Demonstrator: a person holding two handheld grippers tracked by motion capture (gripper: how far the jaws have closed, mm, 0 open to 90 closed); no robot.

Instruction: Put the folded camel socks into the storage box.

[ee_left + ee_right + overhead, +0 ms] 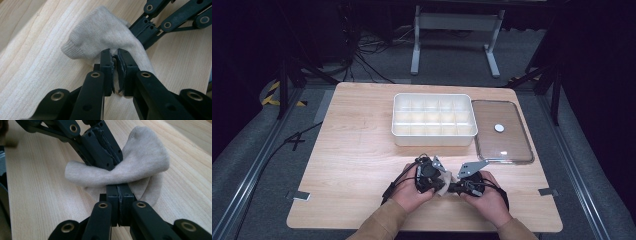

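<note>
The wooden bench (362, 150) carries a white compartment box (433, 120) with its clear lid (502, 131) just to its right. Near the box's front wall, a beige sock (105, 37) lies between both claws. The left claw (114, 53) and right claw (117, 188) each pinch it shut. To fold neatly, keep both grips firm and the fabric taut. Both hands rest low, claws pointing inward.

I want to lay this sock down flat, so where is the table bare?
The wooden table is bare left of the white divided tray and along its front-left edge. It is crowded on the right, around the clear lid, and where both grippers pinch the beige sock.
</note>
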